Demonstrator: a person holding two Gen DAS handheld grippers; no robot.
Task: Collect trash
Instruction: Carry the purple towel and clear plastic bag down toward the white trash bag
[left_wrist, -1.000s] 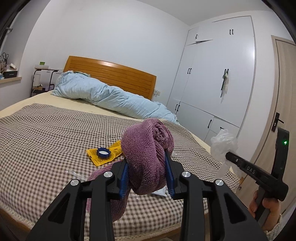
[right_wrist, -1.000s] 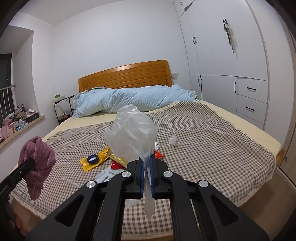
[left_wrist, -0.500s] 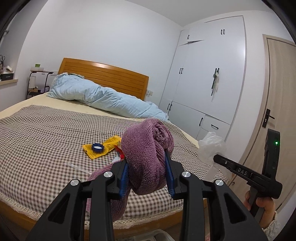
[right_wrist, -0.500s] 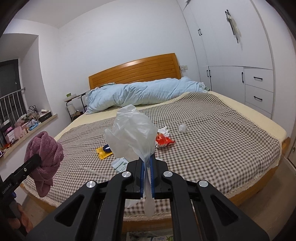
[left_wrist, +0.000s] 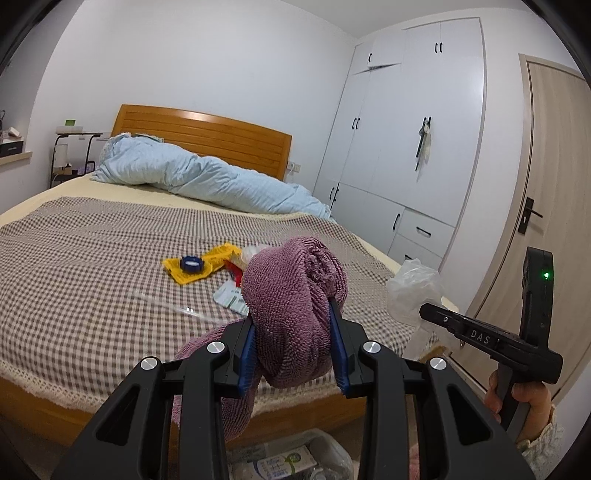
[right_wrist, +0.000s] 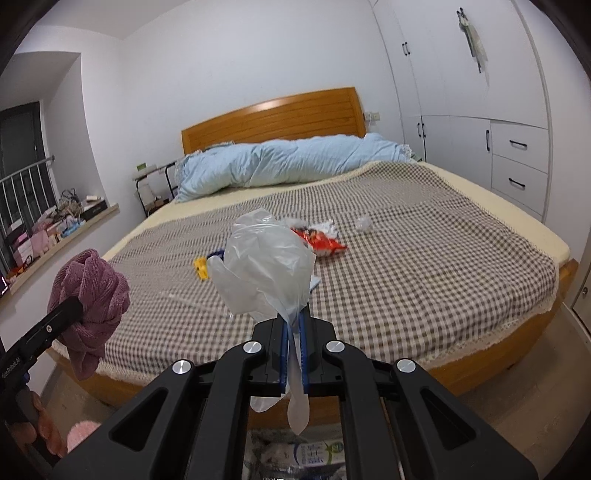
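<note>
While a purple towel is clamped in the left gripper and a clear plastic glove is pinched in the right gripper, wrappers are left on the bed.

We're holding both grippers out side by side, pointing slightly downward. Left gripper is clamping a towel, right gripper is pinching a glove tight.
</note>
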